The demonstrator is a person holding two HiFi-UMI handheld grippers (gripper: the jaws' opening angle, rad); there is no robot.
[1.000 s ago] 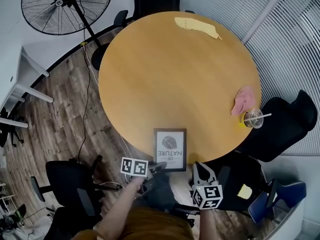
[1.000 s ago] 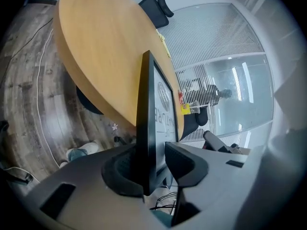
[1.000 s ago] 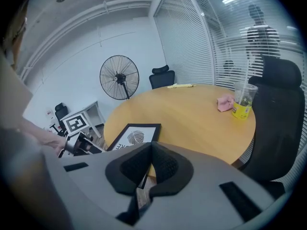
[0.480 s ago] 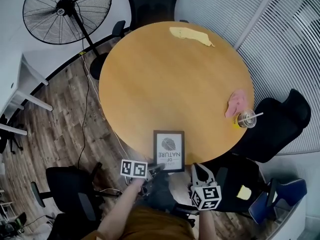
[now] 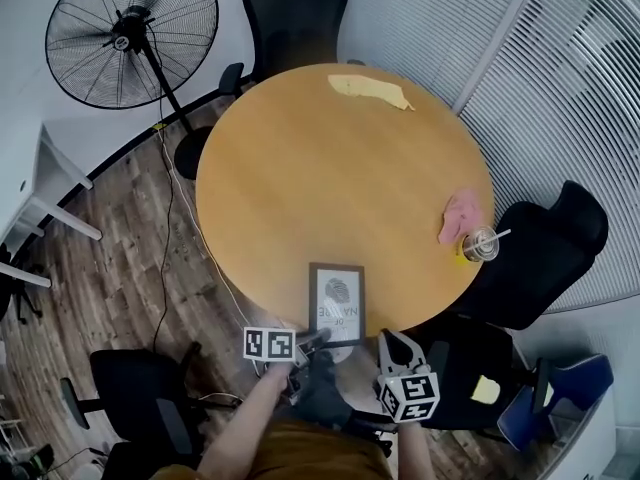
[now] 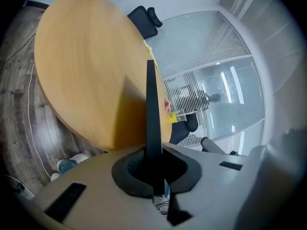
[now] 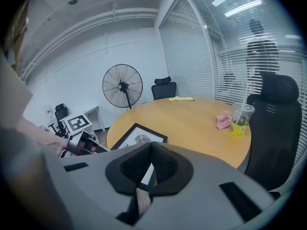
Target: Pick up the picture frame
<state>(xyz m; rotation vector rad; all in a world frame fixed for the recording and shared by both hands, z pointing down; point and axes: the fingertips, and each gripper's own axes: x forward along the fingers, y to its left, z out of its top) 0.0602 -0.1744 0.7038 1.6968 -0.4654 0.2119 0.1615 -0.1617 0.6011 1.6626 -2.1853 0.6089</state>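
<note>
Left gripper [image 5: 312, 340] [image 6: 152, 150], closed on the near edge of the picture frame [image 5: 337, 301]; in the left gripper view the frame [image 6: 150, 99] runs edge-on as a thin dark slab out from between the jaws. Right gripper [image 5: 397, 343] [image 7: 152, 150], jaws together with nothing between them, held just beside the frame's near right corner, off the rim of the table [image 5: 300, 168]. The frame lies at the table's near edge, its print facing up, its lower end reaching past the rim. In the right gripper view the frame [image 7: 139, 138] lies directly ahead, with the left gripper [image 7: 88, 145] at its left. At the table's right edge, well apart from the frame: a clear cup with straw [image 5: 480, 244] [image 7: 240, 119], and a pink cloth [image 5: 460, 214] touching it. At the far edge: a yellow cloth [image 5: 367, 90]. Around the table: black office chairs at the far side [image 5: 295, 18] and right side [image 5: 540, 248], and a standing fan [image 5: 130, 38] on the wood floor.
</note>
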